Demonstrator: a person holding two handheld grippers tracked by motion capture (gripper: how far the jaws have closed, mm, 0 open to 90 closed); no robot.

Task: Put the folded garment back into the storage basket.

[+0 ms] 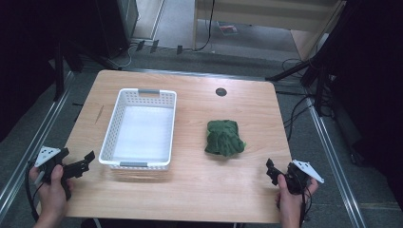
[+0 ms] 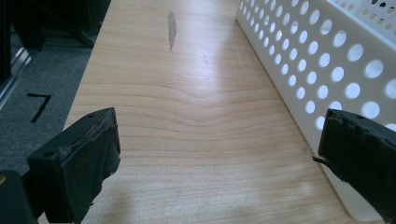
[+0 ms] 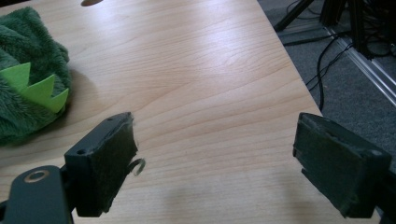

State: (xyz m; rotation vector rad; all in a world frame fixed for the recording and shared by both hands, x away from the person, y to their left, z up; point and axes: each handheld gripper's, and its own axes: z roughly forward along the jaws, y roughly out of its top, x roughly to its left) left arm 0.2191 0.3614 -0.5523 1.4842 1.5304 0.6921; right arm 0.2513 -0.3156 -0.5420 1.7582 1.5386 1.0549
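Grey carpet and cables (image 1: pixel 294 111) were seen around the wooden bench (image 1: pixel 199 190). On it, a white basket (image 1: pixel 141 128) and green plush (image 1: pixel 224 137) were placed apart. Left tool (image 1: pixel 88 159) and right tool (image 1: pixel 270 168) were held wide, empty.

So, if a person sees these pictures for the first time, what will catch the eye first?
Probably the white perforated basket, empty, on the left half of the wooden table. Next, the green plush toy lying to its right. Both grippers, left and right, wait open near the front edge.
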